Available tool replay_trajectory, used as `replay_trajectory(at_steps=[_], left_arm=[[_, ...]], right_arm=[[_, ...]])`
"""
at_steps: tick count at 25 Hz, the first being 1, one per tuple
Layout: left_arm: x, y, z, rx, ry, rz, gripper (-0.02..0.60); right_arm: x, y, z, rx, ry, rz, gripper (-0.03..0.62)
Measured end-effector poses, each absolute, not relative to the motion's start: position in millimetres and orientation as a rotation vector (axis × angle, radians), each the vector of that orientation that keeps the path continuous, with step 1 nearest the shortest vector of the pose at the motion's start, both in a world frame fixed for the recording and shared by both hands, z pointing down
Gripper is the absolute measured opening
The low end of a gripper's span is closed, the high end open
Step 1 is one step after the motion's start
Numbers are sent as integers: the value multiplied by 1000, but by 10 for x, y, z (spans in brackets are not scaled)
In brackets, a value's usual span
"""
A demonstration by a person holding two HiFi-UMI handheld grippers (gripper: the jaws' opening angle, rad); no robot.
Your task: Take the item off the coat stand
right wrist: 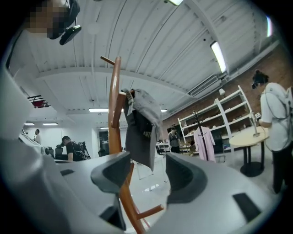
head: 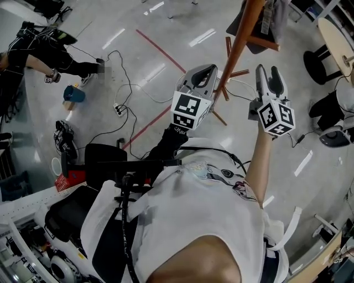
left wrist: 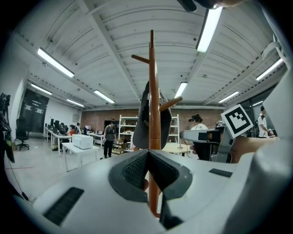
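A brown wooden coat stand (head: 239,41) rises in front of me, and a grey cloth item (head: 271,15) hangs from a peg near its top. In the left gripper view the stand (left wrist: 152,91) runs straight up the middle with the grey item (left wrist: 143,123) behind it. My left gripper (head: 202,74) (left wrist: 149,154) is shut with nothing between its pads, just short of the pole. My right gripper (head: 269,77) (right wrist: 149,169) stands open to the right of the pole (right wrist: 114,114). The grey item (right wrist: 146,114) hangs just beyond its jaws, untouched.
A person in black (head: 44,61) sits on the floor at the far left, near trailing cables (head: 121,105). A round table (head: 337,38) and a black stool (head: 318,63) stand at the right. Another stand with a pink garment (right wrist: 203,137) and a standing person (right wrist: 274,119) are beyond.
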State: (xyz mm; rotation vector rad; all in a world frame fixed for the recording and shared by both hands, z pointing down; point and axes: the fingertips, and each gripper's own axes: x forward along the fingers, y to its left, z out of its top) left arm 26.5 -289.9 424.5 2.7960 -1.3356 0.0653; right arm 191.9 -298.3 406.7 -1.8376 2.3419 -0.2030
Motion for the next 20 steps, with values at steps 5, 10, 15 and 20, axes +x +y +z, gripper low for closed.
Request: replay_trajectory(at_steps=[5,10,15,20], left_arm=[[239,-2997,4232,2785,-1370,60,2],[234,-3029,4198,2785,-1385,63,2],[264,-3015,4218,2784,-1385,66,2],[235,-3005,4232,2777,-1394,71,2]], right_arm=[[1986,-3193,4134,-1804,2401,-244,264],[1908,-3365,4144,-1763,2475,-241,264],[1847,-3606,4106,-1754,2481,-243,262],[1863,-3895,4153,-1830,2469,-304,239]])
